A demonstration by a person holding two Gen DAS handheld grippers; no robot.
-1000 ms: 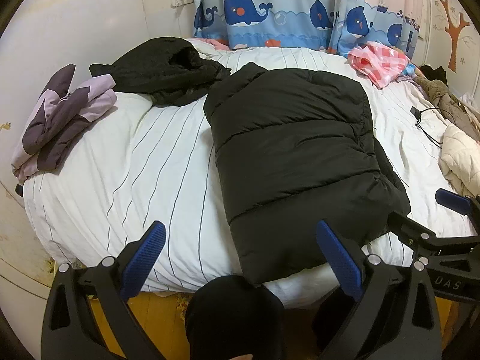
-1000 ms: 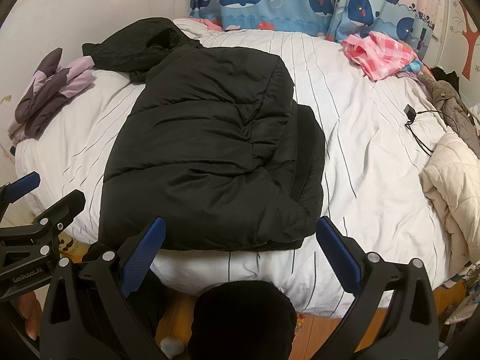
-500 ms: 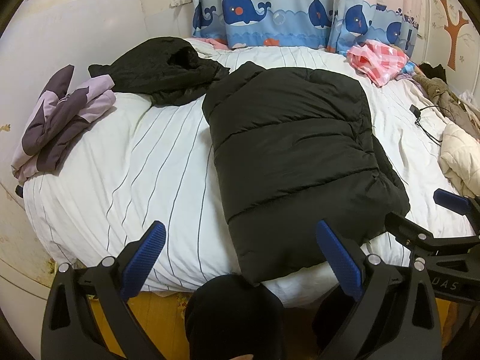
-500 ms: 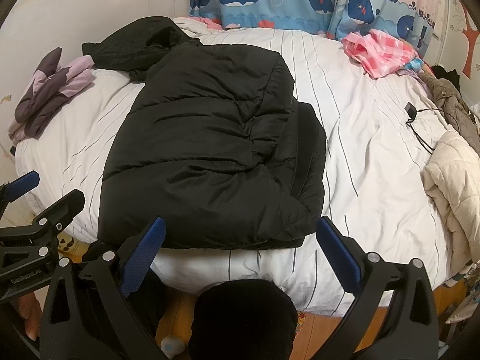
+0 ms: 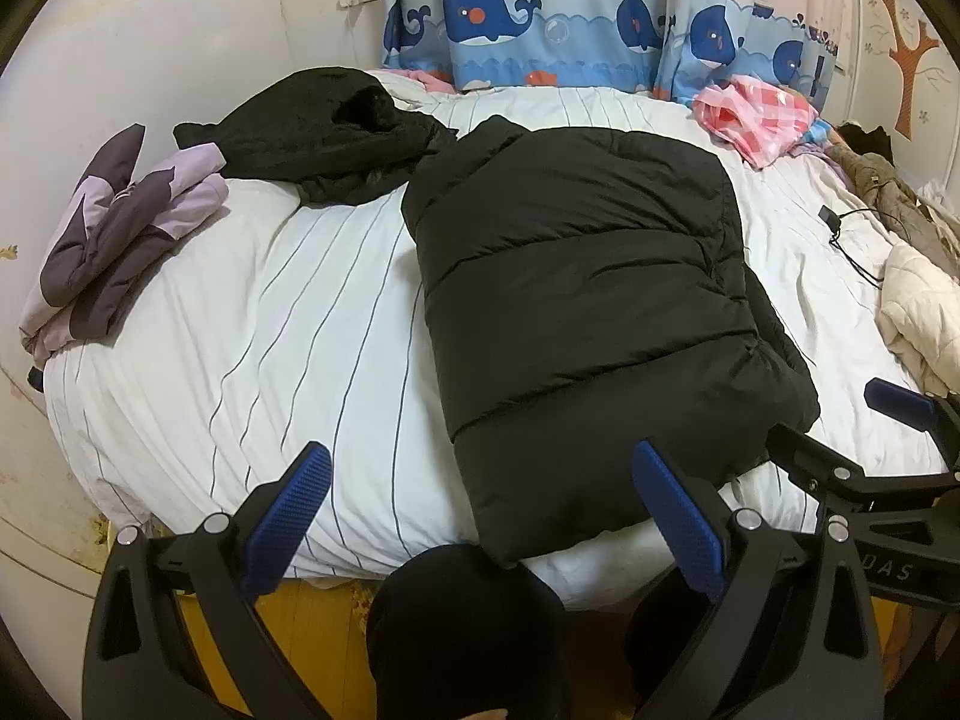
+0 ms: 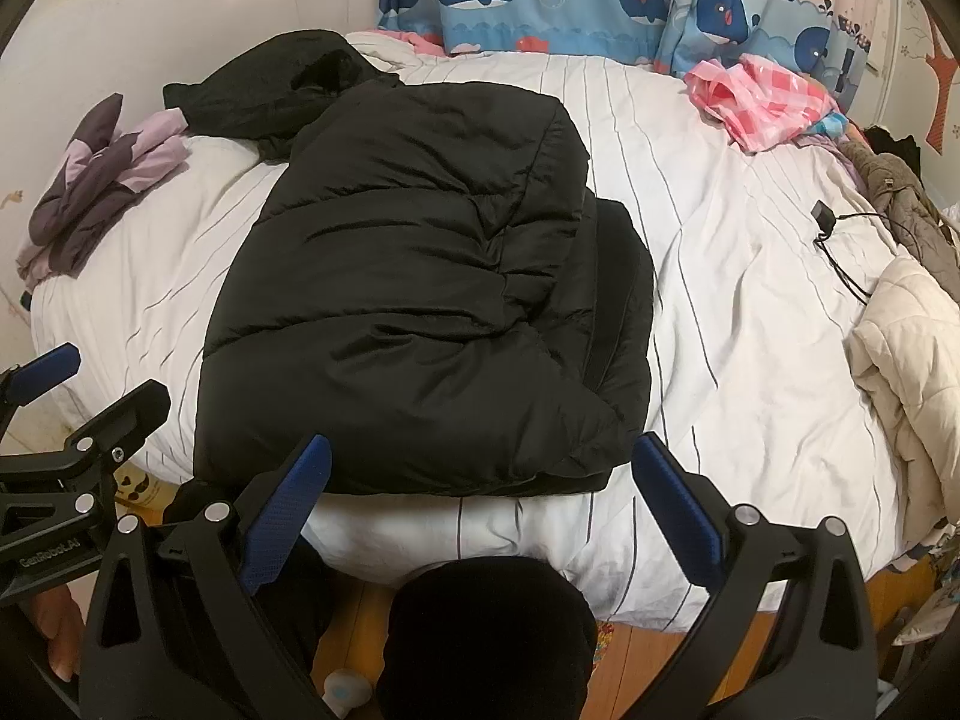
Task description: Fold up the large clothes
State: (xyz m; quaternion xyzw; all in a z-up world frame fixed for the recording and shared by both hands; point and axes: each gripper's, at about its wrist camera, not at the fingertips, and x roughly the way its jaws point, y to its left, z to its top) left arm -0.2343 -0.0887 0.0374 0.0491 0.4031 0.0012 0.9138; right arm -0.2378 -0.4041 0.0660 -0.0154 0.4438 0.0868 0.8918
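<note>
**Jaws wide apart and empty over a part-folded black puffer coat**

The jaws of both grippers stood wide apart and held nothing. The left gripper [image 5: 480, 516] hung past the near edge of the bed [image 5: 240, 312], over the floor, with the coat's near left corner showing between its blue pads. The right gripper [image 6: 480, 510] hung beside it, facing the coat's near hem.

The black puffer coat [image 6: 408, 276] lay on the striped white bed, folded lengthwise into a thick, long slab running from the near edge toward the whale-print curtain [image 5: 540, 18]. A lower layer stuck out along its right side, so the fold looked uneven.

By the look of it, the lengthwise fold was done and the crosswise fold was next. That move would probably call for each gripper to close on a near corner of the hem, through all layers, then lift and carry it toward the far end.

Open sheet lay on both sides of the coat. Another black garment [image 5: 324, 126] touched or nearly touched the coat's far left corner, which could crowd the landing spot. A folded purple jacket [image 5: 120, 228] sat at the left edge, a pink checked cloth [image 6: 762, 102] far right, a cream coat [image 6: 900, 348] and a charger cable [image 6: 834, 246] on the right.
</note>
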